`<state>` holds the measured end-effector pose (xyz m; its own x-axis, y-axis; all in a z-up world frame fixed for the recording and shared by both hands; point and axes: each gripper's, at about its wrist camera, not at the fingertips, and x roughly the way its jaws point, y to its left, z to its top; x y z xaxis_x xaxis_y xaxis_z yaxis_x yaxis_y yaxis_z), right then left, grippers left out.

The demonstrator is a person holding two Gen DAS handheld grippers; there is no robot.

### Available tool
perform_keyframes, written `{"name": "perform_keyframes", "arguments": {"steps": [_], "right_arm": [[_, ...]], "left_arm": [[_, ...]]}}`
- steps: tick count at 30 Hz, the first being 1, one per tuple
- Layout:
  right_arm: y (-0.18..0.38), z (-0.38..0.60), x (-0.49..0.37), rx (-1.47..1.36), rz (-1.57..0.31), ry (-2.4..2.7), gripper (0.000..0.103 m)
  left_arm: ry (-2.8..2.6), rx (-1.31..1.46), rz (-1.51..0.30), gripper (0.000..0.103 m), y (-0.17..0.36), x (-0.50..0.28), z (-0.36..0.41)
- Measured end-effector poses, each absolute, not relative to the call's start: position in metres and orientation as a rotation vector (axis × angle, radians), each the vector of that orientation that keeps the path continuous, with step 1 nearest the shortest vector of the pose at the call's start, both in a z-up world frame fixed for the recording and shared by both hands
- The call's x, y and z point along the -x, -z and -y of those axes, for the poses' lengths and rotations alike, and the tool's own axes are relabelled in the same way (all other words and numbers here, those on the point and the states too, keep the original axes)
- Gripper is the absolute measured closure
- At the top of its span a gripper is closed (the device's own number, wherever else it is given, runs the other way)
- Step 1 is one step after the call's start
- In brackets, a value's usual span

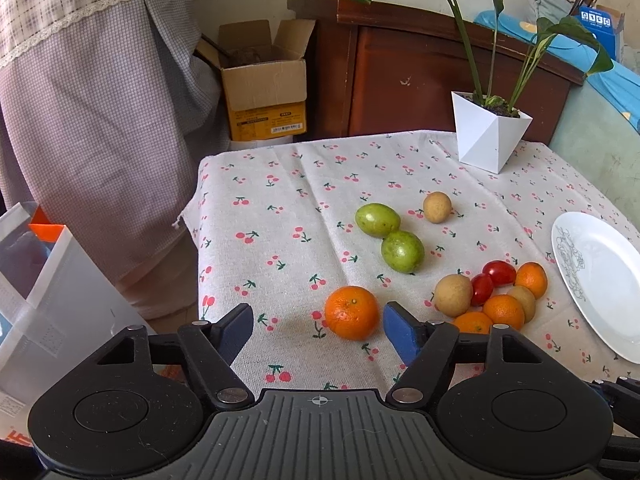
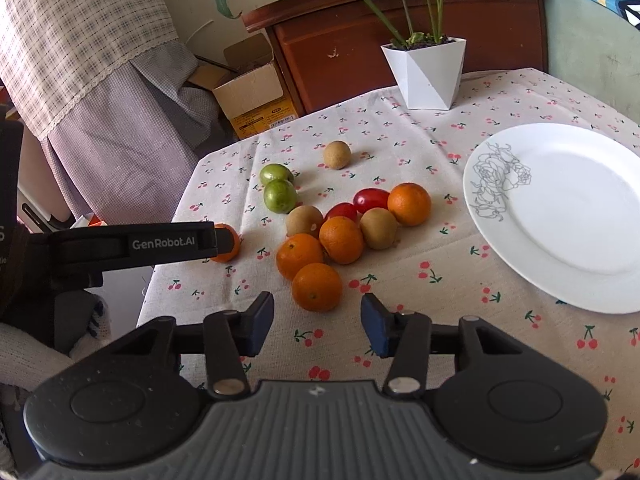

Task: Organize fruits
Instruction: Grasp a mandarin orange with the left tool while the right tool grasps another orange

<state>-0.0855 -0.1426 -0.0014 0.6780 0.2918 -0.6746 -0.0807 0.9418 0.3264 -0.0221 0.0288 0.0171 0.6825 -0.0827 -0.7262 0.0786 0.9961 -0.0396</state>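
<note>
My left gripper [image 1: 318,326] is open above the table's near left part, with a lone orange [image 1: 351,312] between its fingers, untouched. My right gripper [image 2: 317,326] is open just short of the nearest orange [image 2: 316,287] of a fruit cluster: several oranges [image 2: 341,239], two red tomatoes [image 2: 371,200] and brown kiwis [image 2: 378,228]. Two green fruits [image 1: 402,251] touch each other farther back, and a single brown fruit [image 1: 437,207] lies beyond them. An empty white plate [image 2: 568,216] with a rose drawing sits at the right. The left gripper's side [image 2: 140,244] hides most of the lone orange in the right wrist view.
A white faceted pot [image 1: 490,136] with a leafy plant stands at the table's back right. The cherry-print cloth [image 1: 280,208] covers the table, whose left edge drops off beside me. An open cardboard box [image 1: 264,88] and a wooden headboard [image 1: 420,68] stand behind. A translucent bin [image 1: 44,300] is at left.
</note>
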Motion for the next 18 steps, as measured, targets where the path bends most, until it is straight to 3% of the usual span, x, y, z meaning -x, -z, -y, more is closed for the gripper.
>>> {"name": "perform_keyframes", "arguments": {"steps": [12, 15, 18], "right_arm": [[0.004, 0.141, 0.082, -0.273, -0.781, -0.205, 0.074], [0.004, 0.142, 0.083, -0.277, -0.779, -0.203, 0.074], [0.004, 0.145, 0.083, -0.28, -0.777, -0.192, 0.074]], "left_arm": [[0.138, -0.005, -0.809, 0.064, -0.006, 0.019, -0.021], [0.164, -0.001, -0.807, 0.074, -0.006, 0.021, -0.019], [0.176, -0.005, -0.802, 0.074, -0.006, 0.023, -0.017]]}}
